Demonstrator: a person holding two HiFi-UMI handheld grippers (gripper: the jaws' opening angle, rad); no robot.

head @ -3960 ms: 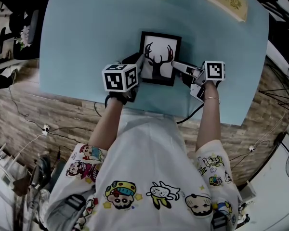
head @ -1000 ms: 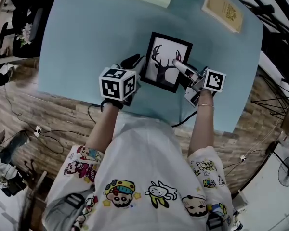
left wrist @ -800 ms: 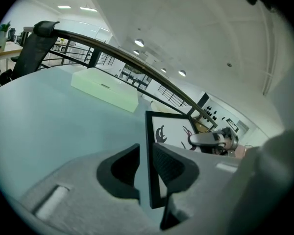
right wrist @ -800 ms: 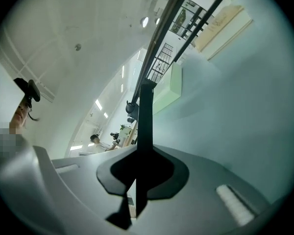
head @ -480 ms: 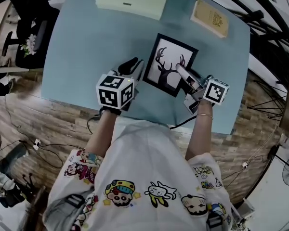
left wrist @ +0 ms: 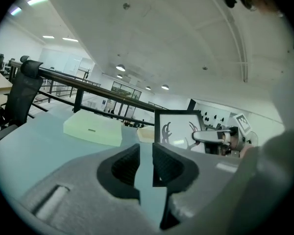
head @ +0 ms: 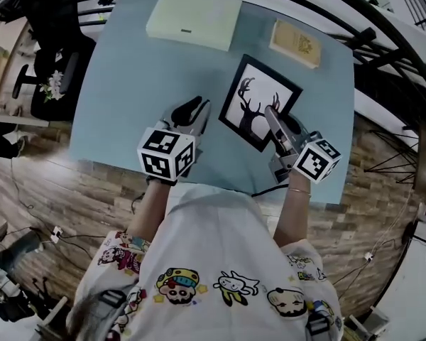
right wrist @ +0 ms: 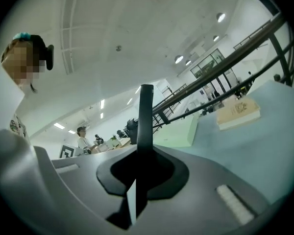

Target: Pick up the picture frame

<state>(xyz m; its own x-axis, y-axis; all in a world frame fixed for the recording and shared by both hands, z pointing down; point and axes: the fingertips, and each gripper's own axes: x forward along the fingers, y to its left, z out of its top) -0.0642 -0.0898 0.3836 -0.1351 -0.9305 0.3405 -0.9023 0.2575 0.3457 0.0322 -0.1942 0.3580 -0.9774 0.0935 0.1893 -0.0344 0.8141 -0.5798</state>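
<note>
Head view: black-framed stag-silhouette picture (head: 259, 99) higher off light blue table (head: 128, 84) than second ago, more tilted. My right gripper (head: 272, 114) clamps its right edge. My left gripper (head: 197, 109) gapes empty just beside it.

A pale blue table (head: 128, 84) fills the middle of the head view. Wood-plank floor (head: 50, 190) lies from 7 to 9 o'clock, with cables (head: 55, 229) at 8. A black office chair (head: 57, 48) stands at 10. In the left gripper view, a black railing (left wrist: 88, 85) runs from 9 o'clock, under a white ceiling (left wrist: 161, 33) with round lights (left wrist: 120, 67).
</note>
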